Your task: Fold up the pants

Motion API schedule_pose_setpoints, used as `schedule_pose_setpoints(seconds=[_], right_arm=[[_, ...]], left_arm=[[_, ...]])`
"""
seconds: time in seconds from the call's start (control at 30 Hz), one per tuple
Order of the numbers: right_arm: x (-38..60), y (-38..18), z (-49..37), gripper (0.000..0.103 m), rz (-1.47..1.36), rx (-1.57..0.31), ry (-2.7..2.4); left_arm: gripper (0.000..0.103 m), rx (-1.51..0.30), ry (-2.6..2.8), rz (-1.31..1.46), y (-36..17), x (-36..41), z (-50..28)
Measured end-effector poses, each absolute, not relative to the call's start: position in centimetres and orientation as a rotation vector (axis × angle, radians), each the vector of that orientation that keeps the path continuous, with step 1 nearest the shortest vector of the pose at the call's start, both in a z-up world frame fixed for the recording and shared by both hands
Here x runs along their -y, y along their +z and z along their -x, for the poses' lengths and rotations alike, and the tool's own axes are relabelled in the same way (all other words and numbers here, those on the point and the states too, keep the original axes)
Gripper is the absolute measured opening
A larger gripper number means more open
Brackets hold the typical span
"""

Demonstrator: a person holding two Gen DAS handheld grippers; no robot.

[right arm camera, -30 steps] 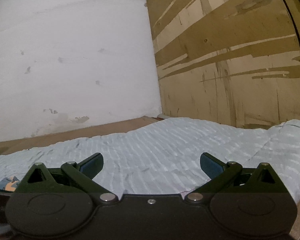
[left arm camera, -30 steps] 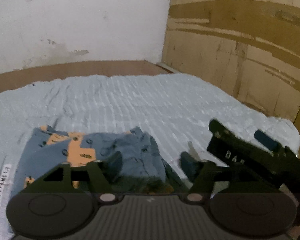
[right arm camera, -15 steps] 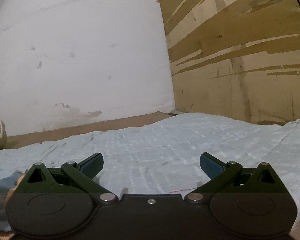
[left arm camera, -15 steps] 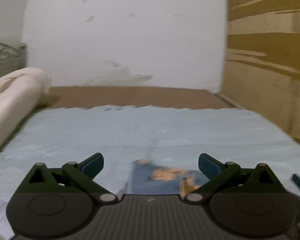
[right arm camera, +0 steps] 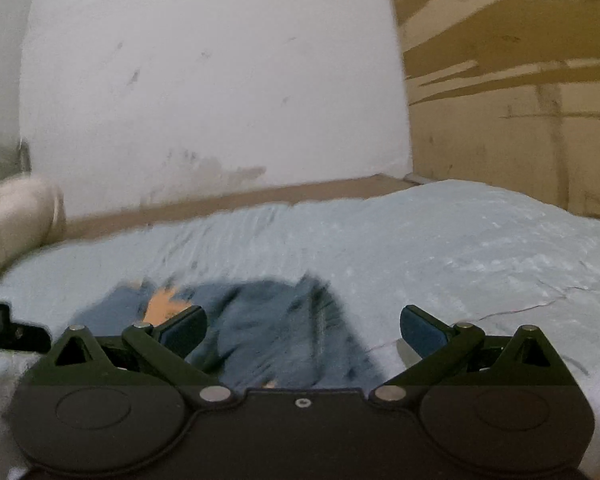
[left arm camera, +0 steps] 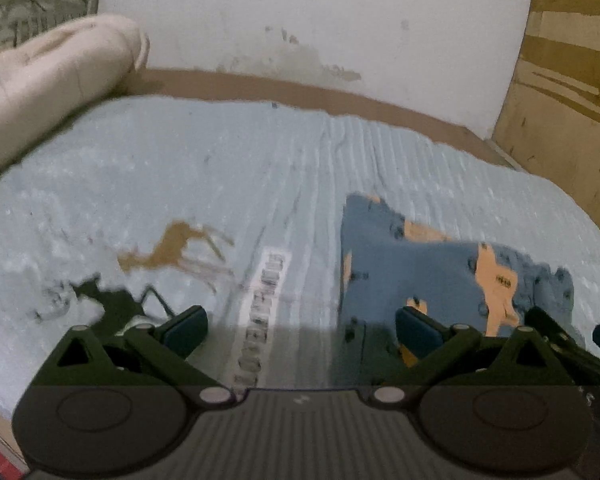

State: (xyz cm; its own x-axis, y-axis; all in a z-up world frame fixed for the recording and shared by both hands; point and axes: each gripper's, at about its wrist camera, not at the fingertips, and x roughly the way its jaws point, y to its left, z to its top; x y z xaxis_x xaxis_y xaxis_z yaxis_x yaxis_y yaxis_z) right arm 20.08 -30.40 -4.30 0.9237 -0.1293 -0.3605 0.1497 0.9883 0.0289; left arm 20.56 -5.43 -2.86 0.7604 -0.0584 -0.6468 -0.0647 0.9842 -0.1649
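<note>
Those blue pants [left arm camera: 432, 276], lower right of the left view, look soft and floppy, so grab an edge; left gripper [left arm camera: 300, 330] and right gripper [right arm camera: 302, 330] fingers both spread wide, empty.

Left gripper [left arm camera: 301, 330] jaws just opened wide, right gripper [right arm camera: 303, 330] jaws spread
</note>
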Motion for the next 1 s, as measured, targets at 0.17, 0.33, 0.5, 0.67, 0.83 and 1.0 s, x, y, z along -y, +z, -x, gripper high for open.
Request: schedule_pose_setpoints(seconds=[0.17,0.33,0.5,0.67,0.83,1.0], right_arm=[[30.7,-4.6,-19.5,0.102,-0.054,-0.41,-0.209],[32.7,-5.4,-17.3,0.102,-0.093,-0.454,-0.211],[32.3,-5.8,-15.3,0.102,-0.051,-0.451,-0.221],[32.3,-4.9,-14.1,0.102,-0.044,-0.408,-0.216],[31.0,-2.1,-16.8,0.102,0.077,-0.368,-0.124],[27.1,-0.3,-22.4,0.102,0.199,-0.412,0.01]], left_arm=[[0.102,-0.697,-0.061,0.119,-4.0,5.6,-19.1],[0.102,-0.696,-0.11,0.126,-3.9,4.8,-18.0],[0.102,-0.685,-0.122,0.116,-3.9,4.8,-17.2],[0.102,-0.659,-0.119,0.212,-3.0,3.8,-17.2],[0.102,-0.642,-0.08,0.338,-2.9,2.2,-18.2],[0.102,-0.647,-0.061,0.295,-3.8,2.6,-18.6]])
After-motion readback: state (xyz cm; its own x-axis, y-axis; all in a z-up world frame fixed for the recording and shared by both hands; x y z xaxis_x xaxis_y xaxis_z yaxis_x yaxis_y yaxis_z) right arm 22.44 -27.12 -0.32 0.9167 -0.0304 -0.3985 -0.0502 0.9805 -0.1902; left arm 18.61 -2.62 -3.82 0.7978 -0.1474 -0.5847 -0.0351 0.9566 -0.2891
